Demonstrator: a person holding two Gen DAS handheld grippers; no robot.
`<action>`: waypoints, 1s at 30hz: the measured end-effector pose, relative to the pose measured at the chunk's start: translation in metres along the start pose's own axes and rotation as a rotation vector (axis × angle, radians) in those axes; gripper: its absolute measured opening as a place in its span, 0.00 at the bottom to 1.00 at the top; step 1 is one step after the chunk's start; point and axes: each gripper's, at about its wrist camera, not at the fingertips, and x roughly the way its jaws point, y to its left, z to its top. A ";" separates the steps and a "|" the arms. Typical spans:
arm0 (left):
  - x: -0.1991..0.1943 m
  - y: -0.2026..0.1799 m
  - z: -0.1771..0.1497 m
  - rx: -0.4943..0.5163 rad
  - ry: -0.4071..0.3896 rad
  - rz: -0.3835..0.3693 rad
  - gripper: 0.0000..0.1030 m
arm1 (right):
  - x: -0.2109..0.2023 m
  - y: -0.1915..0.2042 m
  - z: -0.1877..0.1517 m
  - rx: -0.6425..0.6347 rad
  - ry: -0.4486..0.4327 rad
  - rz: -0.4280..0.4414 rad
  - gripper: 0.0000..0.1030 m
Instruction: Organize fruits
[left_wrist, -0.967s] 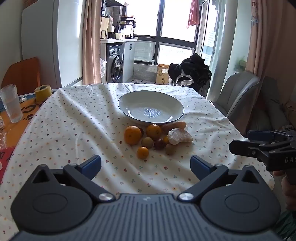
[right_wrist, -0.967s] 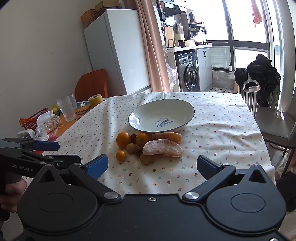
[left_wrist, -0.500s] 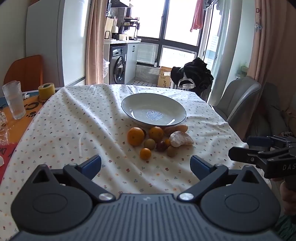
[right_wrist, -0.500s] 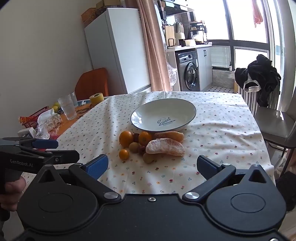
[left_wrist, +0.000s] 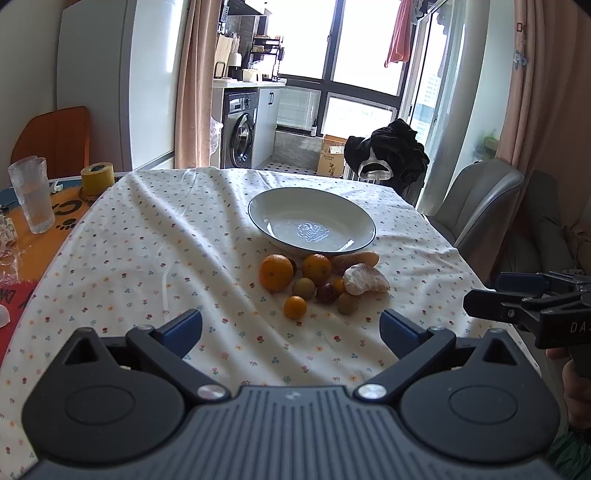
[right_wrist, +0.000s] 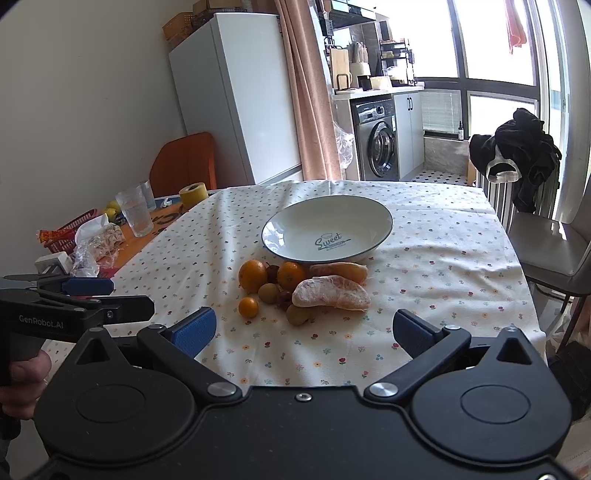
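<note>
My left gripper (left_wrist: 291, 330), seen from its own camera: both blue-padded fingers spread wide, nothing between them, held above the near edge of the floral tablecloth (left_wrist: 147, 258); my right gripper (right_wrist: 303, 334), seen likewise: fingers equally wide apart, holding nothing, also short of the fruit. Each gripper appears in the other's view at the frame edge, side on, with part of my hand below it.

Fruit cluster, on the cloth just in front of the white bowl (left_wrist: 312, 225), none of it inside: large orange (left_wrist: 276, 272) at the left of the group; second orange (left_wrist: 317, 267) beside it, close under the bowl's rim; a long orange-brown piece (left_wrist: 356, 259) to its right, which I cannot identify with certainty; peeled citrus segment cluster (left_wrist: 365, 280), pale and whitish, in front of that piece; two small greenish-brown round fruits (left_wrist: 304, 287), one in the middle of the group and one at the near right edge; a small dark red fruit (left_wrist: 326, 292) between them; small orange fruit (left_wrist: 295, 307) nearest me, slightly apart from the rest.

Bowl: dark rim, printed "Sweet" inside, holding no fruit. Surroundings: drinking glass (left_wrist: 32, 201) and yellow tape roll (left_wrist: 98, 177) on the orange mat at the far left, well apart from the fruit; grey chair (left_wrist: 480, 206) at the right.
</note>
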 end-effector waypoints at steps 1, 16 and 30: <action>0.000 0.000 0.000 0.000 0.000 -0.001 0.98 | 0.003 -0.001 0.002 0.004 0.000 0.001 1.00; -0.002 0.000 -0.001 -0.003 -0.004 -0.012 0.98 | 0.001 0.001 0.004 -0.004 -0.004 0.008 1.00; -0.003 0.000 -0.001 -0.006 -0.005 -0.012 0.98 | 0.004 0.003 0.002 -0.010 0.006 0.016 1.00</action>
